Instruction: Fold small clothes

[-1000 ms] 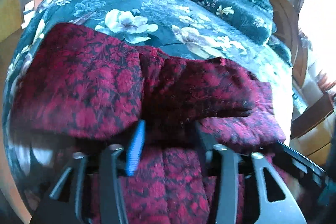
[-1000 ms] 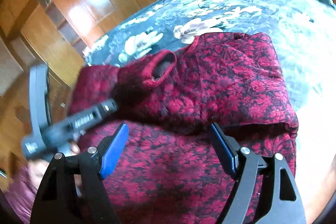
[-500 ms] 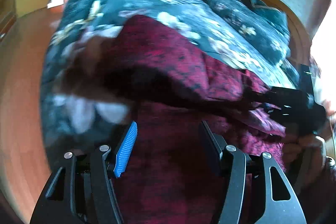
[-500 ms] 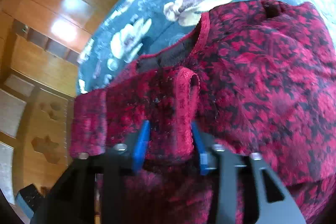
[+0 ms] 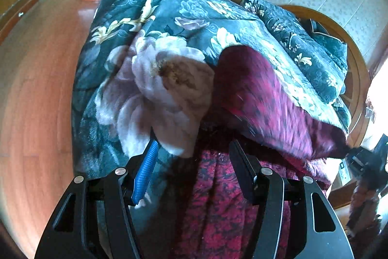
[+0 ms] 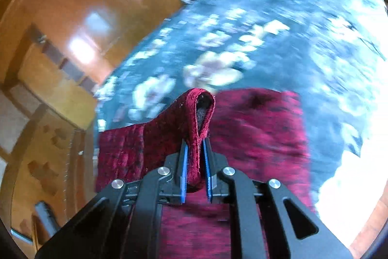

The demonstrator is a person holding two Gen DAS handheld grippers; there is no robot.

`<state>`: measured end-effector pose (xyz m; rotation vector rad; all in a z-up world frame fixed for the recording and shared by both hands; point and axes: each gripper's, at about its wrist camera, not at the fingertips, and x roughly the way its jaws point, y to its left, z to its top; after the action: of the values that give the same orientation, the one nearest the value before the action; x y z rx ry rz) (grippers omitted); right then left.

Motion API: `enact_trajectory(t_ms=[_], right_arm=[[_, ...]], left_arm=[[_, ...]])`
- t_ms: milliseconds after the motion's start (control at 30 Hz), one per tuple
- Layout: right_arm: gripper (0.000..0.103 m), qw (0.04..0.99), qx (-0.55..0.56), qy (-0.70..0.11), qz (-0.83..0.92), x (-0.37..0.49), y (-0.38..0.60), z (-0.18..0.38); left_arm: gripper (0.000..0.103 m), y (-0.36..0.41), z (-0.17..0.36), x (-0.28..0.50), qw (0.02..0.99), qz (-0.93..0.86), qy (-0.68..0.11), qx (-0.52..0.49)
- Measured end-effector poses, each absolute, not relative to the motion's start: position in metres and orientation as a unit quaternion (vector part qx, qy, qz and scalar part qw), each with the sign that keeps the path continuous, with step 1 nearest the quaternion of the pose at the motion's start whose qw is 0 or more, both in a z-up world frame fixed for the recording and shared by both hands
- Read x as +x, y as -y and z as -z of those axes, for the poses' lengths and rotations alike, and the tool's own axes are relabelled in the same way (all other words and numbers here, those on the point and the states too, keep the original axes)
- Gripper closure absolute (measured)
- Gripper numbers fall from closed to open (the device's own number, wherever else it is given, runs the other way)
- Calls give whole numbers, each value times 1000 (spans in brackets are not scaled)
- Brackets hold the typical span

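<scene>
A red and black patterned garment (image 5: 262,98) lies on the dark floral bedspread (image 5: 157,79). In the left wrist view one part of it is lifted and drawn to the right, blurred. My left gripper (image 5: 191,162) is open at the garment's left edge, over bedspread and cloth, holding nothing. In the right wrist view my right gripper (image 6: 196,149) is shut on the garment's sleeve cuff (image 6: 200,113), which stands up in a loop between the blue pads. The rest of the garment (image 6: 254,132) spreads below and to the right.
The bed's edge drops to a wooden floor (image 5: 31,89) on the left. Wooden wardrobe panels (image 6: 60,16) stand behind. A folded floral quilt (image 5: 303,35) lies at the rounded headboard. The other hand-held gripper (image 5: 363,162) shows at the far right.
My right gripper has closed on the sleeve cuff and lifted it, pulling cloth to the right. My left gripper has swung left to the garment's edge and stays open.
</scene>
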<state>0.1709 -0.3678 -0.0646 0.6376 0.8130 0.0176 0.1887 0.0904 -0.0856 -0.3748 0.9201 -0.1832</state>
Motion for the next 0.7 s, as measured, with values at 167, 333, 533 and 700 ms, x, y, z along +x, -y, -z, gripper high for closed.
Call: enact_trajectory(t_ms=[167,333,533,700], right_arm=[[92,854,313,-415,26,167,392,97],[92,855,301,-421,31,164,392,102],[89,859,274,-431,35,164,391,105],[75,888,236,-390,60,156,390,75]], left_arm=[[43,-80,80,209,871,97,-448,-177],[30,-70,74,251,862,113,-458,-185],[30,-63,91,313,818,150,-497,-247],[30,-61,102,342,797,173,-506,-281]])
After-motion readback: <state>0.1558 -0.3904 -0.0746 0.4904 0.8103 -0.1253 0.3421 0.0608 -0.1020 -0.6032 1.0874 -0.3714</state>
